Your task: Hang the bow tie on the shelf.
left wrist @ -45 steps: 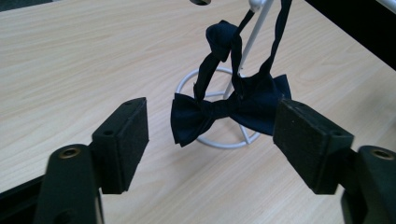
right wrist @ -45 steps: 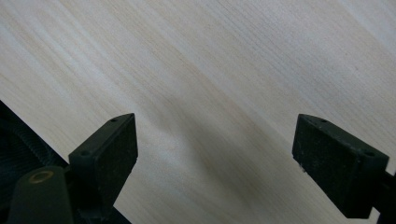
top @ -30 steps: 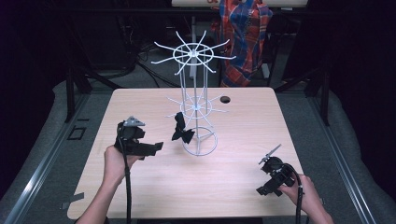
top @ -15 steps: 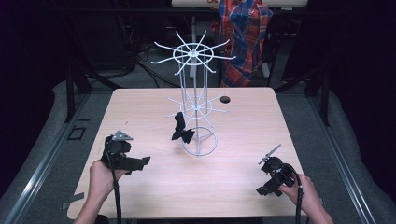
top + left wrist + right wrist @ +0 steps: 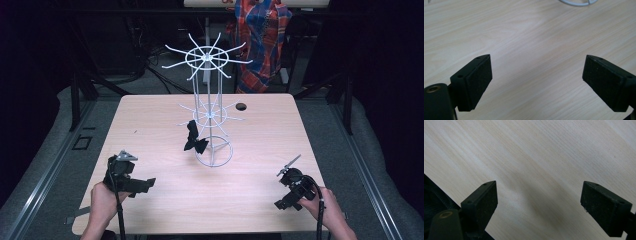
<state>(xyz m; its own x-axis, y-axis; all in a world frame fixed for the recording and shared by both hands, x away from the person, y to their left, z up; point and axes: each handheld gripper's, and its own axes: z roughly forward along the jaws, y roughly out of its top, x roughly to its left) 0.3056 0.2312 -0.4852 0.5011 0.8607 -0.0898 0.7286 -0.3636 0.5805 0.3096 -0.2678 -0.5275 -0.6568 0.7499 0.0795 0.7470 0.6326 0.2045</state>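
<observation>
Near the front edge of the bench (image 5: 165,115), the left claw (image 5: 145,184) hovers low with its jaws spread wide, having just been opening, with bare wood between them. At the front right corner the right claw (image 5: 281,204) gapes equally wide, empty. Farther back, a black bow (image 5: 194,141) hangs from a lower arm of the white wire rack (image 5: 210,107), above its ring base.

A wire rack (image 5: 209,112) stands mid-table (image 5: 150,125). A bow (image 5: 194,140) hangs on its left side. The left gripper (image 5: 142,184) sits near the front-left corner, the right gripper (image 5: 285,202) front-right, well apart.
</observation>
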